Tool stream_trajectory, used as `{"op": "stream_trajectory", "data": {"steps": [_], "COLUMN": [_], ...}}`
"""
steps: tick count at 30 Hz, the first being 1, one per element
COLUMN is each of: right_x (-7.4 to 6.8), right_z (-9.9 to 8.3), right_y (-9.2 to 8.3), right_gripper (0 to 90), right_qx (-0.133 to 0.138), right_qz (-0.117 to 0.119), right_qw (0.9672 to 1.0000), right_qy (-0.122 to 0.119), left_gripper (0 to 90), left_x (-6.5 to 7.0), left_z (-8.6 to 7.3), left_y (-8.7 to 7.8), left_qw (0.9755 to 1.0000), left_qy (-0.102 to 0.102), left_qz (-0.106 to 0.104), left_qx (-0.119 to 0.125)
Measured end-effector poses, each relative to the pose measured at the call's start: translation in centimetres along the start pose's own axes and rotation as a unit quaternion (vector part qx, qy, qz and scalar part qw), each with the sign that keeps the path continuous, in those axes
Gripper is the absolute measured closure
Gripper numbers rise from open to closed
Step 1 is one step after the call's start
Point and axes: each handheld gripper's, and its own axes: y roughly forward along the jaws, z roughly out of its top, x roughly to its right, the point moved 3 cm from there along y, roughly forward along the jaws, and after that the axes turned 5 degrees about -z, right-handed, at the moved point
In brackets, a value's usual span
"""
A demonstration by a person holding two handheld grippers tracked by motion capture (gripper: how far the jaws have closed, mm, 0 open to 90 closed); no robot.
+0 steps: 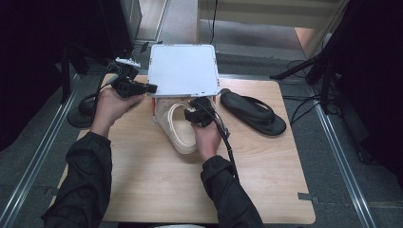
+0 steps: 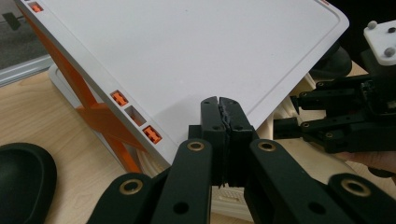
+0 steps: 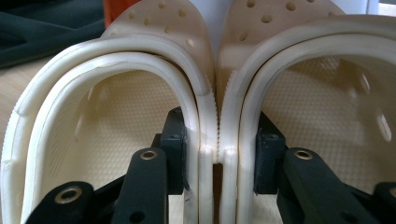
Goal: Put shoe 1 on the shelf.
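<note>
A pair of cream clogs point(image 1: 177, 127) lies side by side on the wooden table point(image 1: 157, 190), toes under a white-topped shelf point(image 1: 183, 70) with orange legs. My right gripper point(image 1: 196, 112) is shut on the clogs' two adjoining inner walls. In the right gripper view its pads point(image 3: 175, 144) press those walls of the clogs point(image 3: 116, 93) together from inside each shoe. My left gripper point(image 1: 148, 88) is at the shelf's left edge. Its jaws are shut with nothing between them, and the left gripper's point(image 2: 223, 106) tips lie against the shelf top point(image 2: 187, 51).
A black flip-flop point(image 1: 254, 113) lies on the table right of the shelf. A dark rounded sole point(image 2: 23, 179) lies on the wood at the lower left of the left gripper view. A black stand base point(image 1: 83, 111) sits off the table's left edge.
</note>
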Motion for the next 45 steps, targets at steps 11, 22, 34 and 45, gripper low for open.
{"op": "stream_trajectory", "data": {"steps": [11, 22, 34, 45], "right_x": [-0.2, -0.2, 0.4, 0.5], "right_z": [-0.1, 0.0, -0.3, -1.8], "right_y": [1.6, 1.6, -0.7, -4.9], "right_gripper": [64.8, 59.8, 55.5, 61.2], "right_qx": [0.000, 0.009, 0.016, 0.036], "right_qz": [-0.021, -0.013, 0.006, 0.036], "right_qw": [0.9996, 0.9997, 0.9997, 0.9987], "right_qy": [0.017, 0.020, 0.019, 0.001], "left_gripper": [89.9, 89.8, 89.8, 89.8], "left_x": [0.0, 0.0, 0.0, 0.0], "left_z": [0.0, 0.0, -0.1, -0.1], "left_y": [0.0, 0.0, 0.0, 0.0], "left_qw": [1.0000, 1.0000, 1.0000, 1.0000], "left_qy": [-0.001, 0.000, -0.002, -0.003], "left_qz": [-0.002, -0.002, -0.003, -0.003], "left_qx": [0.001, 0.000, 0.002, 0.002]}}
